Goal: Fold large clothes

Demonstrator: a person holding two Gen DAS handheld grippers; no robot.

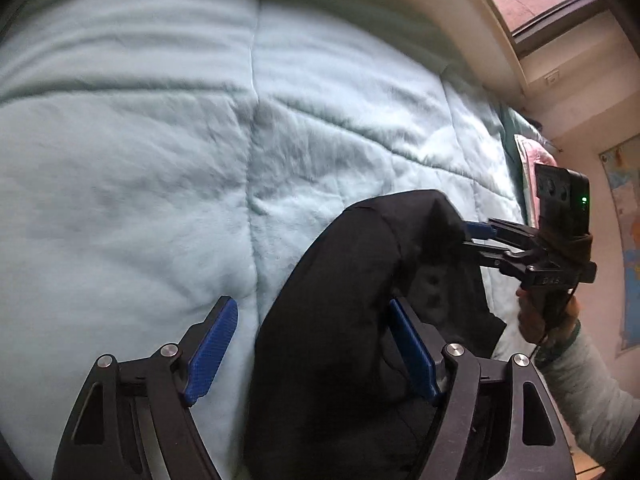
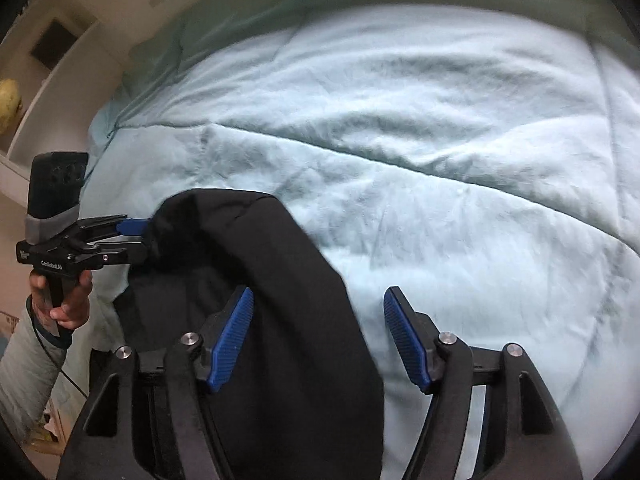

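**Garment raised, not yet gripped**

My left hand-held gripper (image 1: 311,320) gapes wide. The black garment (image 1: 340,264) hangs between both tools over the bed (image 1: 160,160). My right hand-held gripper (image 2: 318,308) gapes too. Next, I judge, pinch an edge and lay it flat.

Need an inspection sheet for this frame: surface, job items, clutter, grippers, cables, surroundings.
Surface: pale blue quilted blanket, wrinkled.
Job's things: black garment, bunched, raised between both grippers.
Clutter: pink cushion at the blanket's edge.
Grippers: left gripper and right gripper, jaws apart, garment in each gap.
Cables: thin black cable hanging below the left handle.
Surroundings: wall map, white shelves, yellow object.
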